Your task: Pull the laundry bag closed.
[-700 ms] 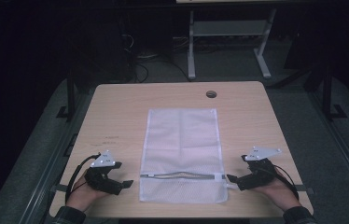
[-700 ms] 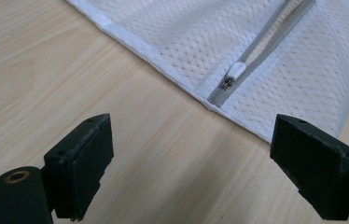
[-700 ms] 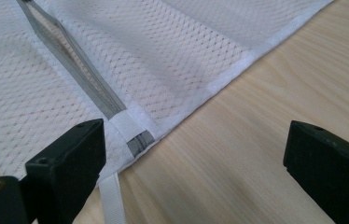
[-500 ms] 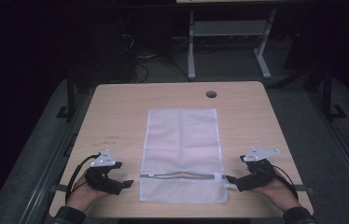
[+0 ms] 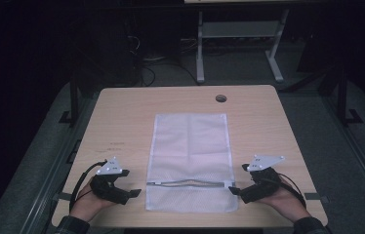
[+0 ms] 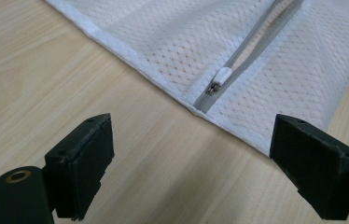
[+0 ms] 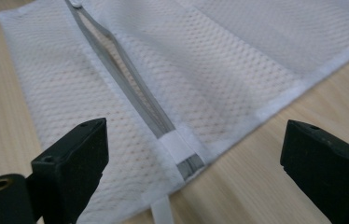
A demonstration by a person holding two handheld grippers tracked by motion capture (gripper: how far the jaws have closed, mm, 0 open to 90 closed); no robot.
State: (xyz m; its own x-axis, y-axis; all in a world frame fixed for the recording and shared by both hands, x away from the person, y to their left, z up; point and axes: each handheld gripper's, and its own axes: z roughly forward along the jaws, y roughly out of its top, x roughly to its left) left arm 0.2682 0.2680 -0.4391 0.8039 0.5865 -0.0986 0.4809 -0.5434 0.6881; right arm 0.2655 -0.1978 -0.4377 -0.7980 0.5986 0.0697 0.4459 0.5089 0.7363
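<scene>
A white mesh bag (image 5: 191,161) lay flat on the wooden table (image 5: 122,117), lengthwise along the middle, its near end close to the person's edge. A grey zipper (image 5: 185,184) ran across the bag near that end, and it bowed a little in the middle, so the opening looked slack or partly parted there; the right gripper view showed the two zipper tapes gaping along part of their run. The left gripper (image 5: 132,193) rested on the table just beside the bag's left edge, jaws spread wide and holding nothing; in the left gripper view the white zipper pull (image 6: 220,77) sat just inside that edge, straight ahead between the jaws but apart from them. The right gripper (image 5: 235,190) sat at the bag's right edge, jaws likewise spread and empty, with the zipper's end stop and a small white tab (image 7: 178,150) lying between them in the right gripper view. As a judgement, the work on the zipper had hardly begun: both tongs were lined up at its two ends, nothing was gripped yet, and the seizing of the pull and the bracing of the far end were left to do
</scene>
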